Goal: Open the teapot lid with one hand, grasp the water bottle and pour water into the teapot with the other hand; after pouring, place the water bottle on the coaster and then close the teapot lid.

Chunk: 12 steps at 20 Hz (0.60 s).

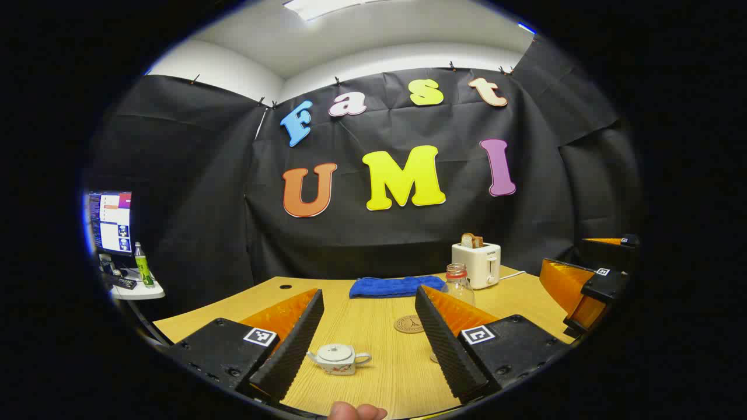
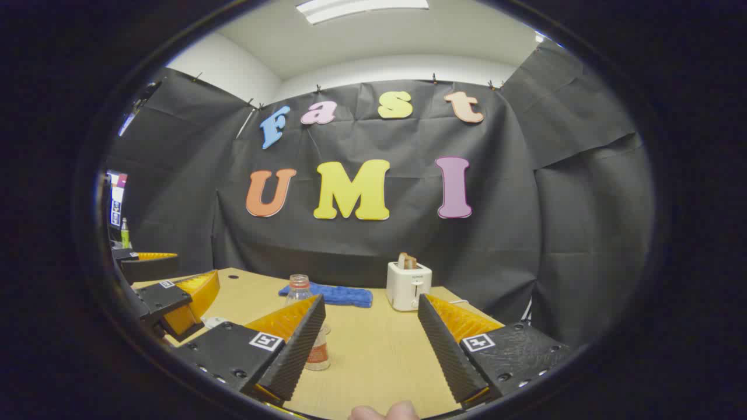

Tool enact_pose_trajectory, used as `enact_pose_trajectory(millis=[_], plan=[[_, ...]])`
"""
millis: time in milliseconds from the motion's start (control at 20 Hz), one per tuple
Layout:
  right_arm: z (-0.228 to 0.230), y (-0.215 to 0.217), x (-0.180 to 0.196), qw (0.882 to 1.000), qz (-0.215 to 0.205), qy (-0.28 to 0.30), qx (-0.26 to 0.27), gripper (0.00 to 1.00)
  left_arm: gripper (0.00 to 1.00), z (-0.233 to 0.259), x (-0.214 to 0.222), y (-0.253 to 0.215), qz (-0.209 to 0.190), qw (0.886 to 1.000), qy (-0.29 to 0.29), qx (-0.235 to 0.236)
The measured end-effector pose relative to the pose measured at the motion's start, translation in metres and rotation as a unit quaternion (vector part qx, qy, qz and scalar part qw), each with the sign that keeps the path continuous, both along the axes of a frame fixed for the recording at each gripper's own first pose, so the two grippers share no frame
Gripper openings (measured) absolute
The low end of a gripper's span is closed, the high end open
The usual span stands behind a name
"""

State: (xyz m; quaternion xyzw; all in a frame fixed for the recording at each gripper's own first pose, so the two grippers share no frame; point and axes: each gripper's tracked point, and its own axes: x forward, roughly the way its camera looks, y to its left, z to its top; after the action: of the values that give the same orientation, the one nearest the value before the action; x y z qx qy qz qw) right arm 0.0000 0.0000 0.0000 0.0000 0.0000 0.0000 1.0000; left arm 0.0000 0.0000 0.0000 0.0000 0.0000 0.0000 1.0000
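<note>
In the left gripper view, the left gripper (image 1: 362,344) is spread wide, and the teapot (image 1: 337,358), lid on, stands low center between its fingers. The right gripper (image 2: 369,344) is also spread; the water bottle (image 2: 303,315) stands behind its left finger.

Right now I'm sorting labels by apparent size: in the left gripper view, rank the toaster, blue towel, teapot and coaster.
1. Blue towel
2. Toaster
3. Teapot, nearer the camera, so its rank against the toaster is unsure
4. Coaster
</note>
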Motion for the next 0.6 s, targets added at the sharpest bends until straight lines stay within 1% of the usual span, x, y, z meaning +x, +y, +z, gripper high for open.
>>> enact_pose_trajectory(millis=[150, 200, 500, 600], plan=[[-0.0011, 0.0020, 0.0013, 1.000, 0.003, 0.000, 0.001, 0.95, 0.99, 0.0001, 0.0006, 0.0005, 0.002, 1.000, 0.000, -0.002], [-0.0010, 0.0023, 0.0008, 1.000, 0.003, 0.001, 0.000, 0.97, 0.99, -0.0006, 0.0014, 0.0002, 0.003, 1.000, 0.000, -0.001], [-0.0031, 0.0041, -0.0002, 1.000, 0.007, 0.005, 0.004, 0.97, 0.98, -0.0054, -0.0021, 0.0048, 0.012, 1.000, 0.006, 0.004], [-0.0023, 0.0052, 0.0006, 1.000, 0.009, 0.005, 0.005, 0.95, 0.99, -0.0059, -0.0035, 0.0092, 0.016, 1.000, 0.008, 0.001]])
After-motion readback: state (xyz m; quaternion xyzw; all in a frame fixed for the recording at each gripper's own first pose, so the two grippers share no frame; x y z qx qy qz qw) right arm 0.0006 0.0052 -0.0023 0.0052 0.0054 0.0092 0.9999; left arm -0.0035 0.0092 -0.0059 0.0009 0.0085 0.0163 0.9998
